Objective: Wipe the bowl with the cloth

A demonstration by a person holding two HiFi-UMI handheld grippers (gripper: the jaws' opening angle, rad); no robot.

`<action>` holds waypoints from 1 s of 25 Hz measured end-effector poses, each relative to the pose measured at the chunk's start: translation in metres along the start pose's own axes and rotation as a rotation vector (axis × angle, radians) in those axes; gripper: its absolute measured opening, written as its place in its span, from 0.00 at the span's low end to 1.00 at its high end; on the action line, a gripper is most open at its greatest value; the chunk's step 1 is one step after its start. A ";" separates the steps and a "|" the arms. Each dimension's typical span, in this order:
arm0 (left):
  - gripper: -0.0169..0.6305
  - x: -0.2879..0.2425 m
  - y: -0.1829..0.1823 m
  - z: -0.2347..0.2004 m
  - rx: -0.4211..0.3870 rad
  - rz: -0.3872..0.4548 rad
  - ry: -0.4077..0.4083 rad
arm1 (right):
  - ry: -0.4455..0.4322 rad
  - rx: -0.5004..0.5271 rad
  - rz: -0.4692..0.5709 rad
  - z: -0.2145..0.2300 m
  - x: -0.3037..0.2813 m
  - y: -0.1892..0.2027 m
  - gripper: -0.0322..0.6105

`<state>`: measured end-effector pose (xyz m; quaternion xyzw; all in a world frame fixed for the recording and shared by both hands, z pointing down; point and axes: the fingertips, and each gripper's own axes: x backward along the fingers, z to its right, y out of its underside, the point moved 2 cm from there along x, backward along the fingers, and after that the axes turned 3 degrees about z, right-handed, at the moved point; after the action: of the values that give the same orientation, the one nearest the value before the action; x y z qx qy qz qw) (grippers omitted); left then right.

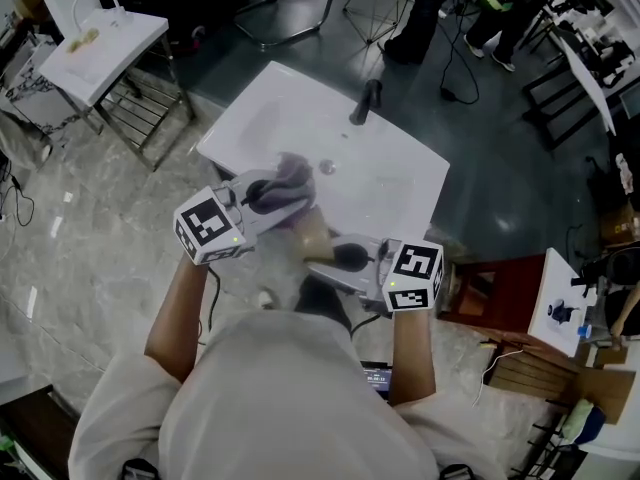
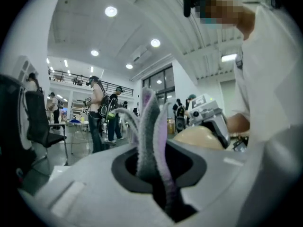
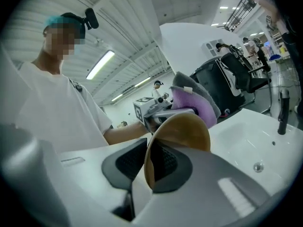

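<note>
Closest to the head camera we see the person's white shirt (image 1: 290, 388), with both forearms reaching forward from it over a white sink (image 1: 250, 118).

1. Left gripper (image 1: 270, 196): we read its jaws as closed on the cloth (image 1: 292, 178). In the left gripper view, folds of the grey and purple fabric stand upright from between the two pads.
2. Right gripper (image 1: 338, 256): we read its jaws as clamped on the rim of the bowl (image 1: 315, 233). In the right gripper view, the thin tan rim runs edge-on between the dark pads, and the bowl's rounded body rises beyond them.
3. Position of the bowl: it is held in the air between the two grippers, above the near edge of the sink and tipped on its side.
4. Position of the cloth: it sits just left of and beyond the bowl. In the right gripper view, we see the purple face lying against the bowl's far edge.
5. Surroundings: a dark faucet (image 1: 365, 101) stands at the far rim of the sink, and a round drain (image 1: 327, 168) lies in the basin just right of the cloth.
</note>
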<state>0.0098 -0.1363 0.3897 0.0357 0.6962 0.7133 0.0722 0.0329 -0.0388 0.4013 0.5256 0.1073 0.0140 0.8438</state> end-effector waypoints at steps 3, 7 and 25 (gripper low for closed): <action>0.12 0.005 -0.003 -0.003 0.133 0.128 0.021 | -0.061 -0.029 0.093 -0.007 0.009 -0.013 0.10; 0.12 0.008 0.001 -0.006 0.268 0.260 0.021 | -0.113 -0.067 0.199 -0.010 0.021 -0.027 0.10; 0.12 0.003 0.026 0.015 0.577 0.501 0.072 | -0.099 -0.139 0.460 0.010 0.039 -0.073 0.10</action>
<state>0.0078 -0.1211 0.4163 0.1985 0.8402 0.4843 -0.1417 0.0660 -0.0748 0.3335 0.4771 -0.0577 0.1873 0.8567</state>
